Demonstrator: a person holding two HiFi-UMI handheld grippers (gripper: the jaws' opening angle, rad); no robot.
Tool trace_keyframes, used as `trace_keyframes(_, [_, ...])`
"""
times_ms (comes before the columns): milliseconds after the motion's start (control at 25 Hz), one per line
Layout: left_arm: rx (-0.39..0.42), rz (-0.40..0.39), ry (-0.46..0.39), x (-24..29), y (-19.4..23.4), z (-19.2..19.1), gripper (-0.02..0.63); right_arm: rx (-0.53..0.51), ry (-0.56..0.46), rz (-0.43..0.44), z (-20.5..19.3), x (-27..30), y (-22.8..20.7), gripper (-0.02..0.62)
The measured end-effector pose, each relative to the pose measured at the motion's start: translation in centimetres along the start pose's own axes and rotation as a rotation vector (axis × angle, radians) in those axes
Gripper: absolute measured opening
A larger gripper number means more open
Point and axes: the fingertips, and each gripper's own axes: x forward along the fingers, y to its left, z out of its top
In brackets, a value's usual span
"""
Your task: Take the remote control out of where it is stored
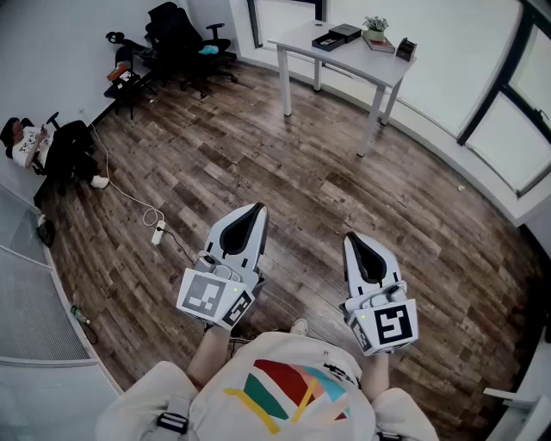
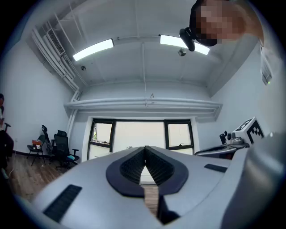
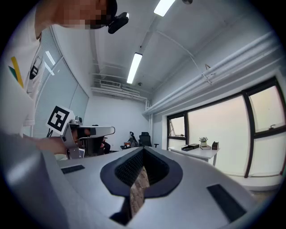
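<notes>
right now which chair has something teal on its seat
The black office chair nearest the white table; the small chair left of it carries reddish clutter instead.

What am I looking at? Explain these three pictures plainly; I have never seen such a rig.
No robot here: a person holds two hand-held clamps. The head view looks down from the person's head at the left gripper and right gripper above a wooden floor. The other two pictures come from cameras riding on each gripper, looking along its jaws. Both pairs of jaws are closed and hold nothing. Across the room stands a white table with a potted plant and dark boxes; no remote control shows.
</notes>
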Motion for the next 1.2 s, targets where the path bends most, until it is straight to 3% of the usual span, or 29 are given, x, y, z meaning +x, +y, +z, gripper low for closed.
trace_keyframes(440, [0.012, 0.012, -0.011, -1.2, 0.2, 0.1, 0.011, 0.069, -0.066, 0.005, 0.6, -0.3, 0.1, 0.000])
trace_keyframes(760, [0.014, 0.008, 0.008, -1.1, -0.1, -0.1, 0.011, 0.371, -0.217, 0.003, 1.7, -2.5, -2.4, 0.002])
trace_keyframes(960, [0.023, -0.015, -0.007, -0.4, -0.6, 0.2, 0.011, 0.303, -0.168, -0.080, 0.8, -2.7, -3.2, 0.000])
trace_keyframes(1200, [-0.002, -0.020, -0.012, 2.1, 0.2, -1.3, 0.011, 0.248, -0.052, -0.102, -2.4, -0.3, -4.4, 0.002])
